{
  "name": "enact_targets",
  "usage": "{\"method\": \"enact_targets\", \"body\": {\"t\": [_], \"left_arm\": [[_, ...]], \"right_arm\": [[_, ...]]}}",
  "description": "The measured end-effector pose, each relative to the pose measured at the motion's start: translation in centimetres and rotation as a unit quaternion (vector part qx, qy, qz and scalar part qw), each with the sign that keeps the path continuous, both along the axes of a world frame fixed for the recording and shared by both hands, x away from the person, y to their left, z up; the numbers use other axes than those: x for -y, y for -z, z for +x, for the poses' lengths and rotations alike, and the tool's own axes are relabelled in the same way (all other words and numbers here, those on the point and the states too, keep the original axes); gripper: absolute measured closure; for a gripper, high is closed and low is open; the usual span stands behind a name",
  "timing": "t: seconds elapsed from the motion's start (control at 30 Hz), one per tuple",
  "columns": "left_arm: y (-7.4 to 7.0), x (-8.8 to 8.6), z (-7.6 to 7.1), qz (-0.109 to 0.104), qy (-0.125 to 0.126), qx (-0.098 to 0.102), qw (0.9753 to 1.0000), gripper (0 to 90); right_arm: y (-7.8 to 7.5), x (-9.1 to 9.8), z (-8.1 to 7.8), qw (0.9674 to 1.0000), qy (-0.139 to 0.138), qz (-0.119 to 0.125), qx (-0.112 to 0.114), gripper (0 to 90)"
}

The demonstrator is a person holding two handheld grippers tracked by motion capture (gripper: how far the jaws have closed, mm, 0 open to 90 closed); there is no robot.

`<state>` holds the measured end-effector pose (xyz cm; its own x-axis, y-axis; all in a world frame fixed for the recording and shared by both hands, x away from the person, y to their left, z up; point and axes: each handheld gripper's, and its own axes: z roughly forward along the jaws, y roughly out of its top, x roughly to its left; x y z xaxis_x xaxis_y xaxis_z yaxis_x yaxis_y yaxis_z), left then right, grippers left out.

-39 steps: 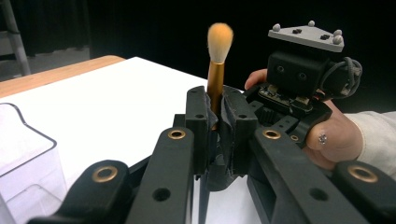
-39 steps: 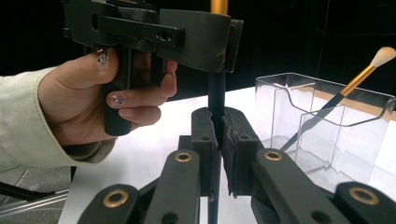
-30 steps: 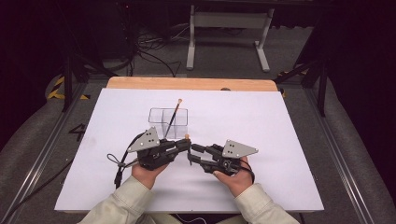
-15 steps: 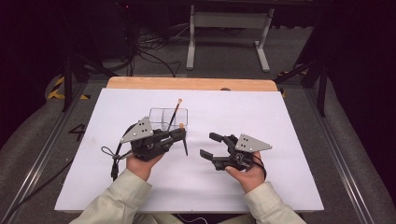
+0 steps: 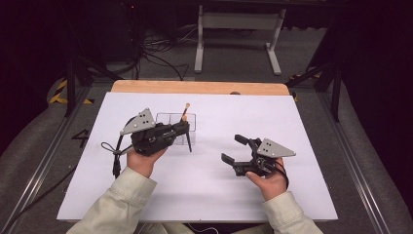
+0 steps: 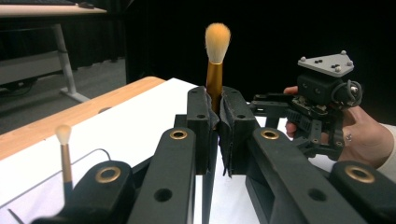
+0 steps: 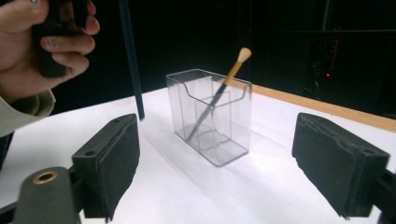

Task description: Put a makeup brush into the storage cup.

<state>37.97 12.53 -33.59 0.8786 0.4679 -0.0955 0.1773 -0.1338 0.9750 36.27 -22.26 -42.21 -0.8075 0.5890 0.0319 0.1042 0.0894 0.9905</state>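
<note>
My left gripper [image 5: 183,128] [image 6: 213,114] is shut on a makeup brush [image 6: 215,70] with a gold ferrule. It holds the brush upright, and the dark handle [image 5: 188,142] [image 7: 130,60] hangs below the jaws above the white table. Just behind it stands a clear plastic box [image 5: 178,127] [image 7: 210,116] with a thinner brush [image 5: 186,106] [image 7: 225,81] [image 6: 64,149] leaning inside. My right gripper [image 5: 233,148] [image 7: 226,168] is off to the right, apart from both. Its jaws have just been opening and nothing is between them.
A white sheet [image 5: 204,185] covers the table, with a wooden strip [image 5: 195,87] along the far edge. Beyond it are floor cables [image 5: 151,58] and a metal stand [image 5: 238,29]. Bare sheet lies between the two grippers.
The two grippers met at the brush earlier and have drawn apart. The right one let go, opened and moved right. The left one rose and moved slightly left with the brush.
</note>
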Motion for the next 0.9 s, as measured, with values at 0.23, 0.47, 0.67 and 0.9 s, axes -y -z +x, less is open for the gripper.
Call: {"method": "enact_targets", "body": {"t": [0.23, 0.47, 0.67, 0.9], "left_arm": [[-0.4, -0.4, 0.7, 0.001, -0.014, 0.007, 0.9999, 83.6], [-0.7, -0.6, 1.4, 0.004, -0.034, 0.021, 0.9992, 83.5], [-0.9, -1.0, 1.9, 0.004, -0.047, 0.023, 0.9986, 83.5], [-1.0, -1.1, 2.6, 0.008, -0.057, 0.023, 0.9981, 83.5]], "right_arm": [[0.0, 1.2, 0.0, 0.9998, 0.020, 0.000, -0.001, 10.2], [0.3, 2.7, -0.1, 0.9988, 0.047, -0.001, -0.016, 5.0], [0.2, 3.5, -0.4, 0.9981, 0.060, 0.002, -0.017, 1.9], [0.5, 4.6, -0.8, 0.9975, 0.063, 0.006, -0.031, 1.6]]}}
